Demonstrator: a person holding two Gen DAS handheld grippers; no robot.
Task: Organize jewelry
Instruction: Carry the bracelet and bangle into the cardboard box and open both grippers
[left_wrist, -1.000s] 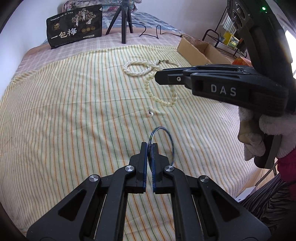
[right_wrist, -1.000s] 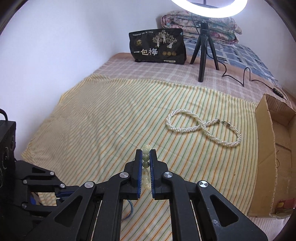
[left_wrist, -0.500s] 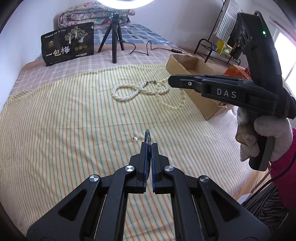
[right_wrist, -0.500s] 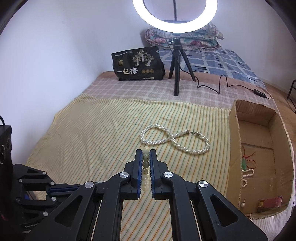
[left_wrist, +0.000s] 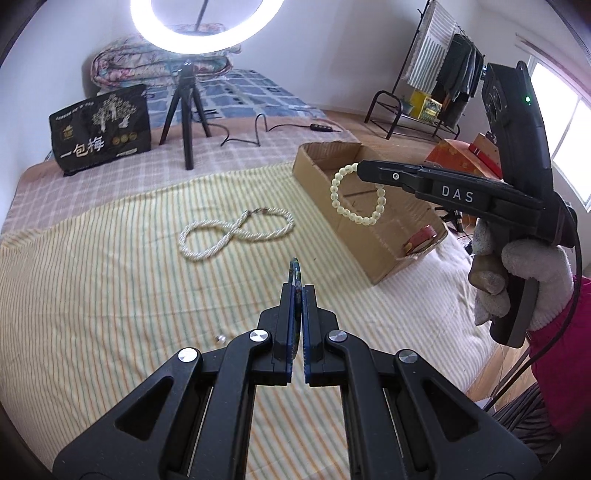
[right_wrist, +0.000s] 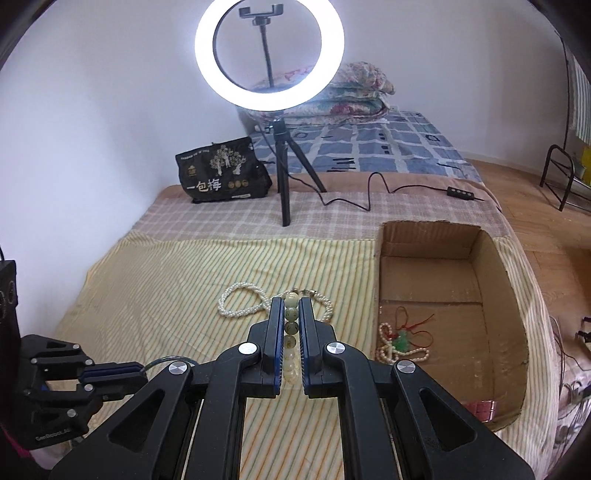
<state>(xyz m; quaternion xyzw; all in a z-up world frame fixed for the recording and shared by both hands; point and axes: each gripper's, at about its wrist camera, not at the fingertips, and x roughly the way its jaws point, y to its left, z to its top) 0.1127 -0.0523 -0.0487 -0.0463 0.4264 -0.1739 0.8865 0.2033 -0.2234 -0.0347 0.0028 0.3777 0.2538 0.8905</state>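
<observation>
- Carrying: right gripper (right_wrist: 291, 317) clamped on bead bracelet (left_wrist: 357, 195); left gripper (left_wrist: 296, 295) clamped on blue bangle (left_wrist: 294, 271).
- Advised: centred over cardboard box (right_wrist: 436, 230) before release, low drop.

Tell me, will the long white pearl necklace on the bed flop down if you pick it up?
Probably floppy: the pearl necklace lies curled in a figure-eight on the striped sheet, so it bends easily. Grabbed at one spot, the rest would likely dangle and swing. It looks twisted from several bead strands, so maybe a bit heavy for its size.
</observation>
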